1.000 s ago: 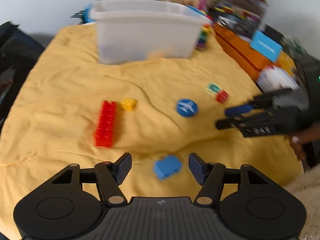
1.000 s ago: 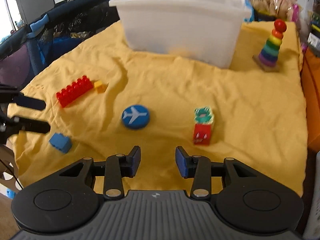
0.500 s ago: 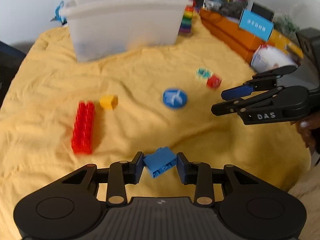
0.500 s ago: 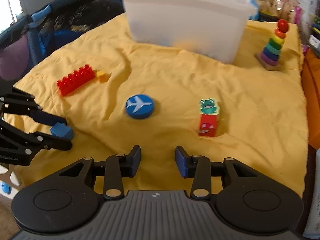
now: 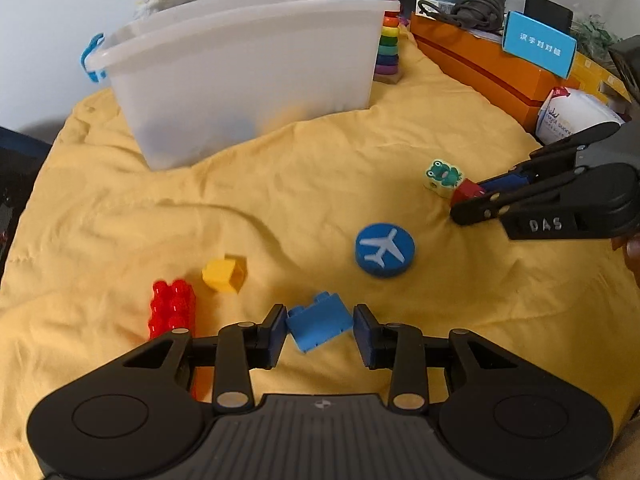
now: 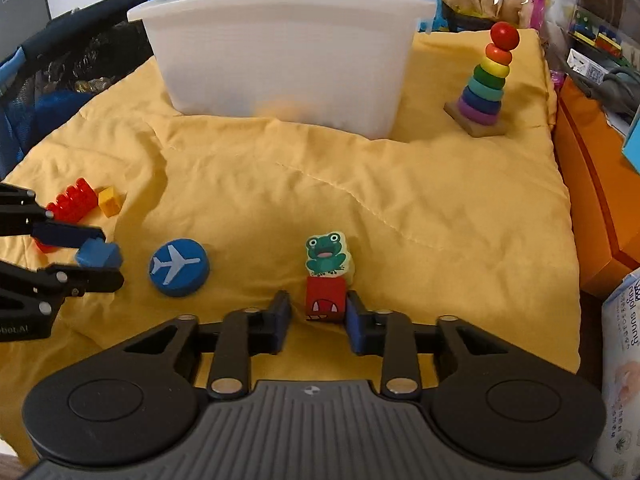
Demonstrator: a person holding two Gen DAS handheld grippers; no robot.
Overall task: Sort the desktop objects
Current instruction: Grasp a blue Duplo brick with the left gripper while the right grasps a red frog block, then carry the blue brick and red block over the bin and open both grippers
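Left gripper (image 5: 320, 330) astride blue brick (image 5: 320, 326), jaws opening, left pad touching, right pad apart. Right gripper (image 6: 318, 312) closing around red block (image 6: 325, 299), only right pad touching. Both on rumpled yellow cloth (image 6: 440, 216); white bin (image 6: 284, 48) far.

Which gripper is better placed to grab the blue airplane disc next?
Neither is free. The left gripper brackets the blue brick, jaws opening; the right gripper is closing around the red block. The airplane disc looks nearer the left.
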